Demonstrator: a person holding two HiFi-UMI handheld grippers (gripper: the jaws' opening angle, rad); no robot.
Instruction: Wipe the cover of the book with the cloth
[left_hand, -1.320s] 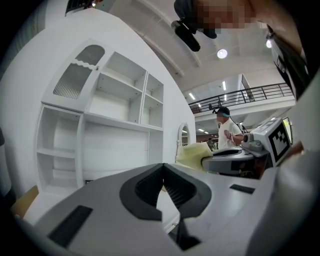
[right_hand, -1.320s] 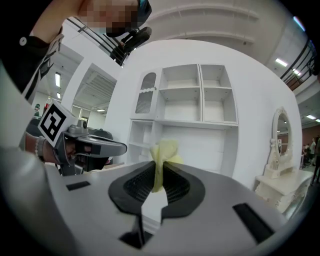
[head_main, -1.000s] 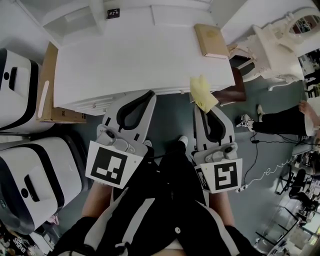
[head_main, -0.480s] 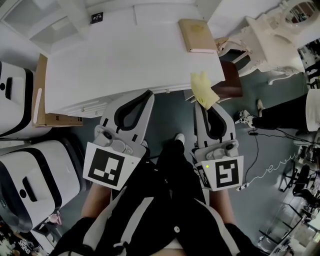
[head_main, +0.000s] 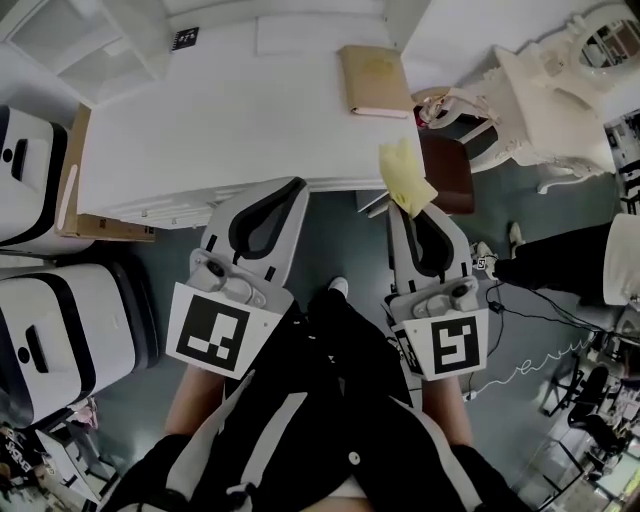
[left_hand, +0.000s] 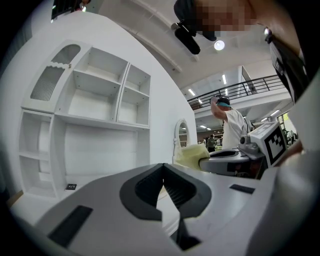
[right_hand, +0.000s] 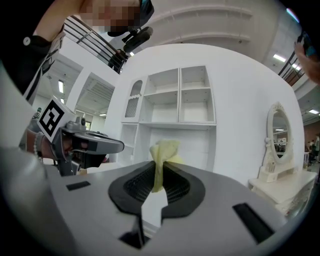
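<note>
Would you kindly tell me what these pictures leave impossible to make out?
Head view: print on the book cover, too small to read.
Head view: the jaw tips of the right gripper, hidden by the cloth it clamps.
Right gripper view: the desk straight ahead, blocked by the cloth.

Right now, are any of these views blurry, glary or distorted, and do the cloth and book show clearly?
Head view: evenly lit, sharp, fisheye-bent edges; book and cloth are clear. Left gripper view: strong fisheye, dark corners, bright ceiling lamps. Right gripper view: same warping, cloth sharp.
</note>
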